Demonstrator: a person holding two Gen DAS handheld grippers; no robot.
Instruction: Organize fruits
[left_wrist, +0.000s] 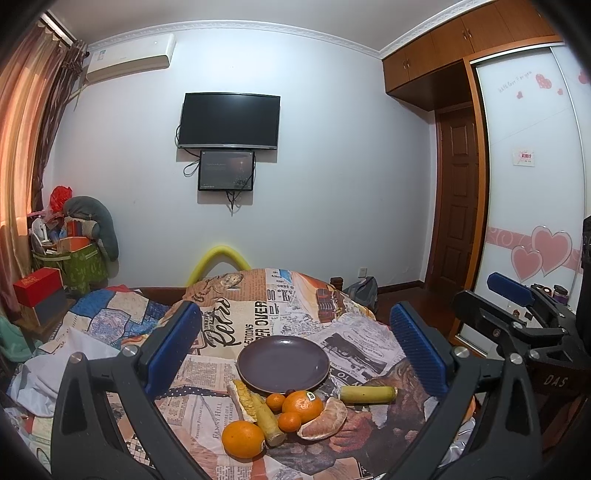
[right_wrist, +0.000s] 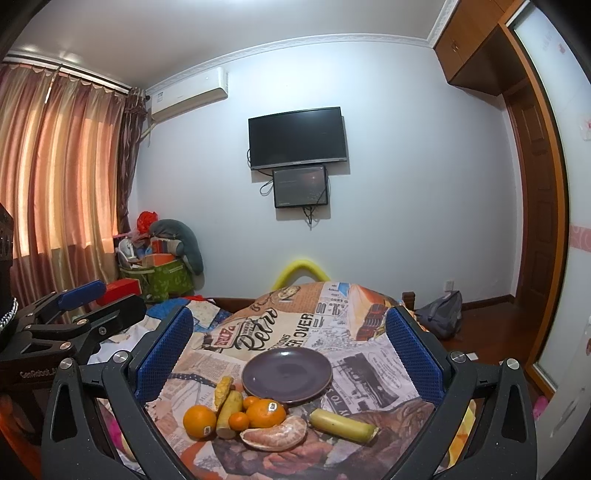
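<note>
An empty dark purple plate (left_wrist: 283, 363) (right_wrist: 287, 375) sits on a newspaper-print cloth. In front of it lie two oranges (left_wrist: 243, 439) (right_wrist: 199, 421), one with a sticker (left_wrist: 303, 405) (right_wrist: 266, 412), small tangerines (left_wrist: 289, 421) (right_wrist: 238, 421), a peeled pomelo segment (left_wrist: 323, 421) (right_wrist: 275, 434), a yellow-green banana piece (left_wrist: 367, 394) (right_wrist: 341, 424), a pale stalk (left_wrist: 267, 421) (right_wrist: 228, 408) and a corn piece (left_wrist: 242, 398) (right_wrist: 222, 389). My left gripper (left_wrist: 295, 350) and right gripper (right_wrist: 288, 354) are open and empty, held above and short of the fruit.
The cloth covers a raised surface (left_wrist: 258, 295) over a bed. A bag of clutter (left_wrist: 77, 258) and red box (left_wrist: 37, 286) stand at left. A backpack (right_wrist: 441, 314) lies on the wooden floor at right. A wardrobe (left_wrist: 535, 184) stands at right.
</note>
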